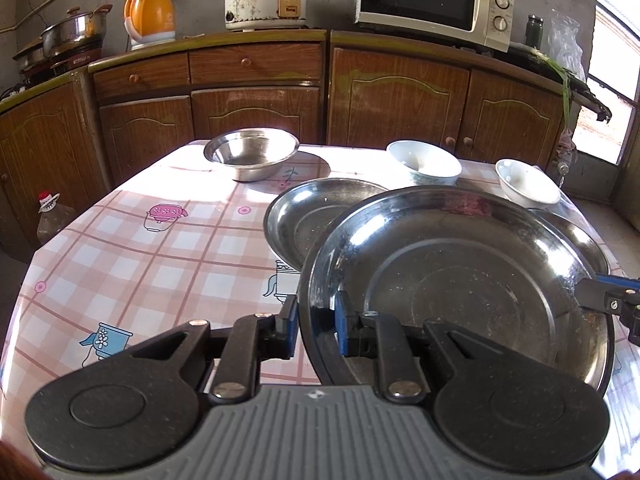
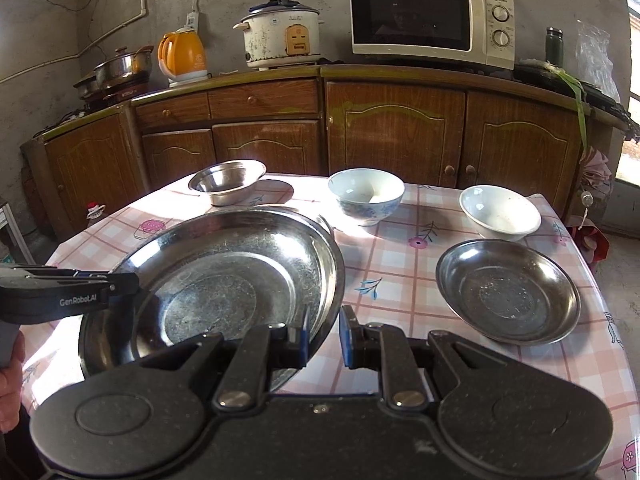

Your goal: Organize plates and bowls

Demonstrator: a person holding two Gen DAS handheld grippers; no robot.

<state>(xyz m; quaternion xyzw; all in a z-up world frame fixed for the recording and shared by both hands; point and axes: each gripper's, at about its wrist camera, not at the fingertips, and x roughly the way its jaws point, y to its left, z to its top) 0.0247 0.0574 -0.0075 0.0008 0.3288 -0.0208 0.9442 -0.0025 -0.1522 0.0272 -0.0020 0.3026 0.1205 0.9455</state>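
The left gripper [image 1: 316,332] was clamped on the near rim of the big steel plate [image 1: 460,292], one blue pad inside the rim and one outside, low in the centre of its view. The right gripper [image 2: 323,338] was pinched on the same plate's opposite edge [image 2: 240,280], so the plate hung between the two, lifted above the checked tablecloth [image 2: 400,264]. At lower right of the right view a smaller steel plate [image 2: 508,292] lay flat. Farther back stood a steel bowl [image 2: 226,182] at upper left, a blue-patterned bowl [image 2: 366,196] in the middle and a white bowl [image 2: 500,212] toward the right.
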